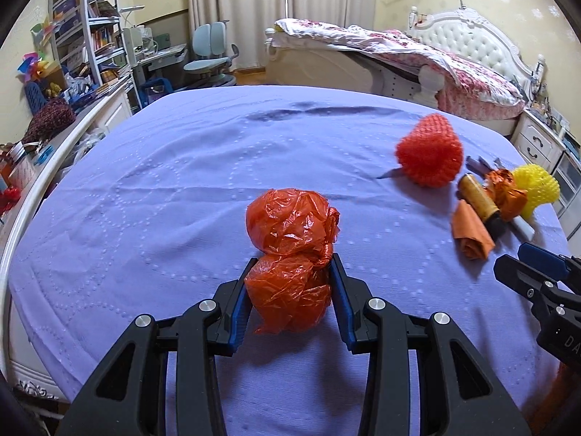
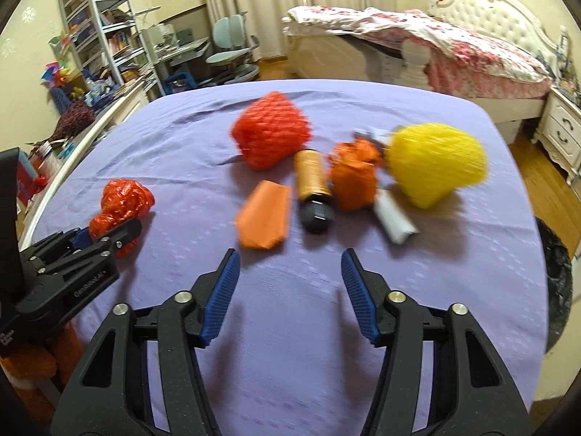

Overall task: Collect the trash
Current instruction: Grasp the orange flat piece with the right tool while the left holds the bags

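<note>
My left gripper [image 1: 293,265] is shut on a crumpled red plastic bag [image 1: 290,250] resting on the purple tablecloth [image 1: 181,200]; the bag also shows in the right wrist view [image 2: 121,201] with the left gripper [image 2: 109,234] on it. My right gripper [image 2: 290,258] is open and empty, just short of a pile of trash: a folded orange paper [image 2: 267,214], a gold bottle with a black cap [image 2: 312,189], an orange wrapper [image 2: 352,178], a white tube [image 2: 394,219], a red foam net [image 2: 272,130] and a yellow foam net [image 2: 435,160].
A black bin bag [image 2: 557,290] stands off the table's right edge. A bed [image 2: 472,47], a nightstand [image 2: 563,134], a desk chair [image 2: 232,54] and cluttered shelves [image 2: 98,29] surround the table. A white rail [image 1: 40,181] runs along the left.
</note>
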`<state>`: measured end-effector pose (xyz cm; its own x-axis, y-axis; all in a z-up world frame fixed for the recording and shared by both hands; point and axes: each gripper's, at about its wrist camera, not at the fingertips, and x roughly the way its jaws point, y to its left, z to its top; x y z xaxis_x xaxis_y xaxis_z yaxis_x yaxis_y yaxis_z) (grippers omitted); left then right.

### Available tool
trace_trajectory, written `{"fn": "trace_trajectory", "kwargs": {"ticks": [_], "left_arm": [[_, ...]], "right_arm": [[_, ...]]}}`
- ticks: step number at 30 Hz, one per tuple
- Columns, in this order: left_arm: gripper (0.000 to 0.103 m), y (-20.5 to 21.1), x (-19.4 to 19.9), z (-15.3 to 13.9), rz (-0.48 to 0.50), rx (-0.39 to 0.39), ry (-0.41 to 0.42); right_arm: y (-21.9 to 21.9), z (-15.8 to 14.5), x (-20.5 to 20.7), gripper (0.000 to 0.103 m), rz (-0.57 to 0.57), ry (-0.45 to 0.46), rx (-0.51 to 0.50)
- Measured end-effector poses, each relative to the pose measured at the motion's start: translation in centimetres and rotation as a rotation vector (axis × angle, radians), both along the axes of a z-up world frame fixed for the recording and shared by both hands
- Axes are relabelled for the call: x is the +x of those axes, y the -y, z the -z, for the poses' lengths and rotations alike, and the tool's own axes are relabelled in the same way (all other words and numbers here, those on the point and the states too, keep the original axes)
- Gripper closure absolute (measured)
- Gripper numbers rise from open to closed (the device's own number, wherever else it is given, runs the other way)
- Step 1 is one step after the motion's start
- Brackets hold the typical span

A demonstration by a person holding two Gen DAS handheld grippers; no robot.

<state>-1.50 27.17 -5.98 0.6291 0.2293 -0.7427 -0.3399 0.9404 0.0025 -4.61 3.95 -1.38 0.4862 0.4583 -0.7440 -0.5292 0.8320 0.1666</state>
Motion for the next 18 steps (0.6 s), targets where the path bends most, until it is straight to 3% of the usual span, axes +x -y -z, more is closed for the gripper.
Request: {"fn": "trace_trajectory", "kwargs": {"ticks": [8, 18], "left_arm": [[0.063, -1.8, 0.2, 0.1, -0.015, -0.025, 0.007], [0.063, -2.2, 0.5, 0.2, -0.008, -0.042, 0.013]], "right_arm": [[-3.9, 0.8, 1.0, 0.054, -0.012, -0.026, -0.047], [-4.9, 1.3, 2.6, 0.054, 0.021, -0.024, -0.070]]}}
